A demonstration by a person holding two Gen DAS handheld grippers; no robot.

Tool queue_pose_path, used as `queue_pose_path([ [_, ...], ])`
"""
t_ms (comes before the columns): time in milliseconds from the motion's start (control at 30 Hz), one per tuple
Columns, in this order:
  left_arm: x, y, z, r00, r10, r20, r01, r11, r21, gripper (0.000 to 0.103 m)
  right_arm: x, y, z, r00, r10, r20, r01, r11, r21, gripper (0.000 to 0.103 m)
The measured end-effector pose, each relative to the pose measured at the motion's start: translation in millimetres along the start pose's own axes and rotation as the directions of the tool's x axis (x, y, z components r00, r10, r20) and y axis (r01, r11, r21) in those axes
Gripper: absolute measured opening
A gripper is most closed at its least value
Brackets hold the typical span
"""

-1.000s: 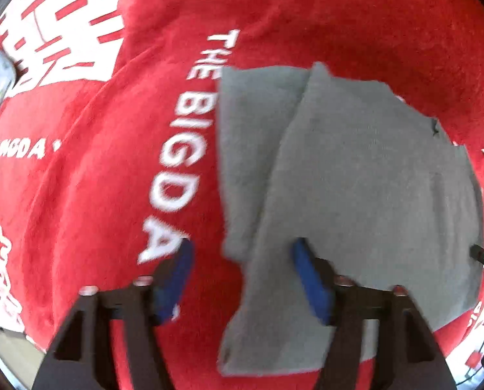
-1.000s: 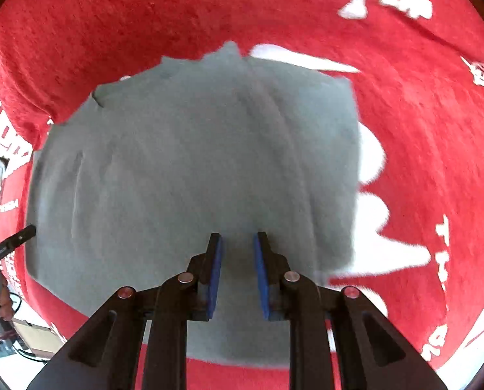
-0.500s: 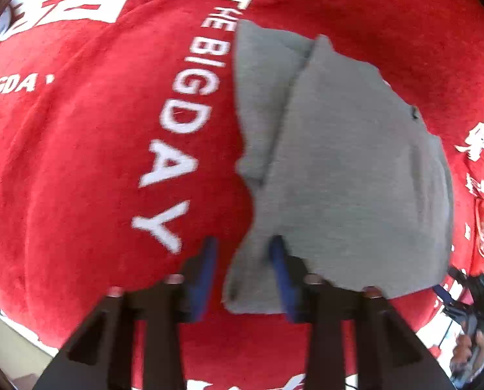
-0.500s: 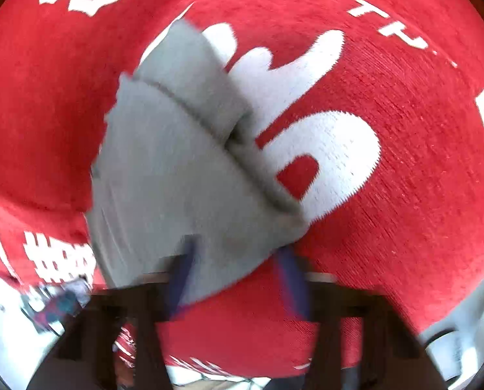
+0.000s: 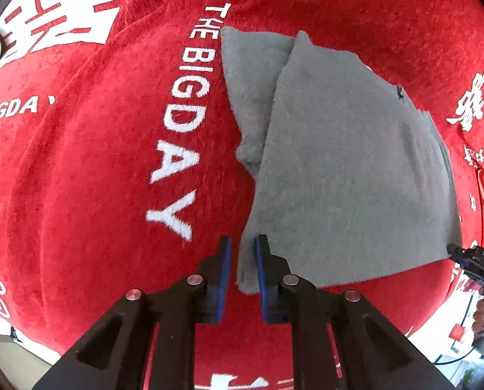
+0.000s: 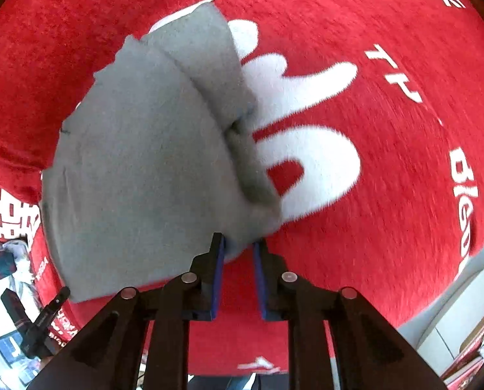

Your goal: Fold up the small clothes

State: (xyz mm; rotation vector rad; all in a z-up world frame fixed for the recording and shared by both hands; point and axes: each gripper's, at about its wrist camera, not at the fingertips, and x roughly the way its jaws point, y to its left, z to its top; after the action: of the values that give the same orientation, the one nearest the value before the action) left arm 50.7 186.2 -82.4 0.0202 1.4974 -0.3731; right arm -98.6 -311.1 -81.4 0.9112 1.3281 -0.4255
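A small grey garment (image 5: 339, 162) lies partly folded on a red cloth with white lettering (image 5: 95, 178). My left gripper (image 5: 243, 247) is shut on the garment's near left corner, which sits between the blue pads. In the right wrist view the same grey garment (image 6: 144, 169) lies with a folded flap along its right side. My right gripper (image 6: 238, 247) is shut on its near right corner, the fabric bunched between the pads. The other gripper shows at each view's edge (image 5: 469, 260).
The red cloth (image 6: 388, 162) covers the whole work surface, with white characters and "THE BIGDAY" print (image 5: 183, 113). The table's edge and room clutter show at the lower left (image 6: 11, 269) and lower right (image 6: 463, 325) of the right wrist view.
Both grippers moved to the garment's near corners. The left closed from wide open onto the left corner. The right swung to the right corner and closed on it, bunching the fabric.
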Motion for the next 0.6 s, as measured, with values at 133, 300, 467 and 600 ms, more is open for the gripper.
queue_pose_path([
  [133, -17.6, 9.4, -3.7, 1.0, 0.021, 0.007, -0.021, 1.0, -0.004, 0.017, -5.8, 15.8, -19.1, 0.999, 0.027, -0.017, -0.028, 0.999, -0.041, 0.02],
  [300, -37.6, 4.1, -6.9, 0.999, 0.026, 0.024, -0.025, 0.999, -0.021, 0.017, 4.5, 68.1, -35.7, 0.997, 0.052, -0.058, -0.06, 0.987, -0.15, 0.027],
  [467, -51.9, 3.8, -14.6, 0.998, 0.064, 0.027, -0.064, 0.998, -0.023, 0.017, 10.7, 116.0, -46.7, 0.993, 0.084, -0.081, -0.1, 0.97, -0.22, 0.047],
  [600, -57.2, 8.8, -22.3, 0.996, 0.069, 0.053, -0.066, 0.996, -0.053, 0.017, 15.7, 152.3, -55.7, 0.989, 0.105, -0.1, -0.129, 0.954, -0.272, 0.047],
])
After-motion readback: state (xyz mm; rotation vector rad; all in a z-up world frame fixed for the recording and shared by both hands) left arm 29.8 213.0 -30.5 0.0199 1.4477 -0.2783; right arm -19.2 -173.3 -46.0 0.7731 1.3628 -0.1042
